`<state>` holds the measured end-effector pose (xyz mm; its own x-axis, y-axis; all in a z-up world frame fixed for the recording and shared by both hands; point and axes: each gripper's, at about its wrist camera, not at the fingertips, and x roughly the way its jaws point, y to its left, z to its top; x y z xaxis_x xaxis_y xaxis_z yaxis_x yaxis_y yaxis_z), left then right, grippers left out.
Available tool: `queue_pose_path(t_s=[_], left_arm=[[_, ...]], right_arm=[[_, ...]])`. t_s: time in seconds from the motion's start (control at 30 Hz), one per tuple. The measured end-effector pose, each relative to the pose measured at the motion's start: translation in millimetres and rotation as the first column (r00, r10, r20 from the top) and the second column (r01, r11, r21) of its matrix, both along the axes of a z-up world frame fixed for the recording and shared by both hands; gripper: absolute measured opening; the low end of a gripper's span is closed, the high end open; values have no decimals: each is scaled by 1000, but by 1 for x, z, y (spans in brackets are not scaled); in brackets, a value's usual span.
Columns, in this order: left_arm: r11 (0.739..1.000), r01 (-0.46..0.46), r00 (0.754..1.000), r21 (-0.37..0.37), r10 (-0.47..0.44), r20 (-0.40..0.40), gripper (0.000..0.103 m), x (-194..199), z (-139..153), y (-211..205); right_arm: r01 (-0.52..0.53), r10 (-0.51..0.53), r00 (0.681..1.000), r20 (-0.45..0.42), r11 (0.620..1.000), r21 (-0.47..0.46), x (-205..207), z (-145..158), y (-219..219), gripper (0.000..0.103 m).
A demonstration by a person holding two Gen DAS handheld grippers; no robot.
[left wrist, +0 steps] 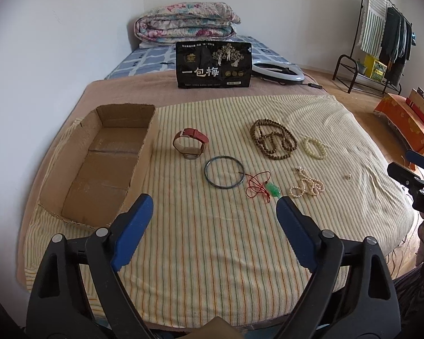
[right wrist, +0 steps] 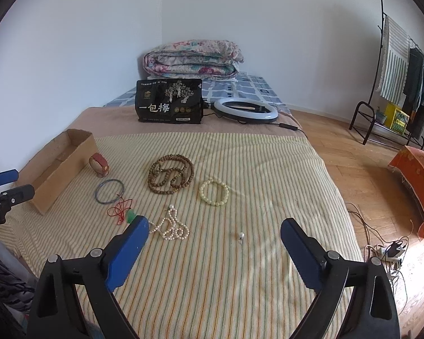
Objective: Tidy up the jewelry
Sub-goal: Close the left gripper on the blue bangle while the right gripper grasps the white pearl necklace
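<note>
Jewelry lies on a striped towel (left wrist: 212,240) on a bed. A red-strapped watch (left wrist: 190,144) stands beside an empty cardboard box (left wrist: 99,166). Near it lie a dark bangle (left wrist: 224,175), a green pendant on red cord (left wrist: 272,189), a pearl necklace (left wrist: 308,185), a brown bead necklace (left wrist: 272,141), a pale bead bracelet (left wrist: 314,147) and a small pearl stud (right wrist: 241,236). My left gripper (left wrist: 214,206) is open and empty, hovering near the bangle. My right gripper (right wrist: 214,226) is open and empty, hovering short of the pearl necklace (right wrist: 171,227) and stud.
A black snack bag (left wrist: 213,65) stands at the towel's far edge with a ring light (left wrist: 277,70) beside it. A folded quilt (left wrist: 186,22) lies further back. A clothes rack (right wrist: 395,84) and orange cloth-covered stand (right wrist: 418,175) are on the floor to the right.
</note>
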<state>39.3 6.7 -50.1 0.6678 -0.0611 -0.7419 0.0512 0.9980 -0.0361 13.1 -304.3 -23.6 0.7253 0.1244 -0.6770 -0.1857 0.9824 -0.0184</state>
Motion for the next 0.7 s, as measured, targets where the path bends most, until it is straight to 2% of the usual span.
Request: queue_pose_path(t_s=[0.37, 0.57, 0.7], left_arm=[[1000, 7, 990, 3, -7, -143, 91, 59, -35, -16], [999, -25, 979, 33, 31, -199, 91, 90, -60, -22], [998, -56, 971, 10, 56, -234, 91, 109, -75, -23]], right_arm=[[-128, 124, 990, -68, 990, -60, 37, -24, 27, 95], [-161, 154, 975, -161, 986, -34, 60, -49, 34, 91], [-136, 132, 968, -213, 991, -4, 76, -64, 31, 90]])
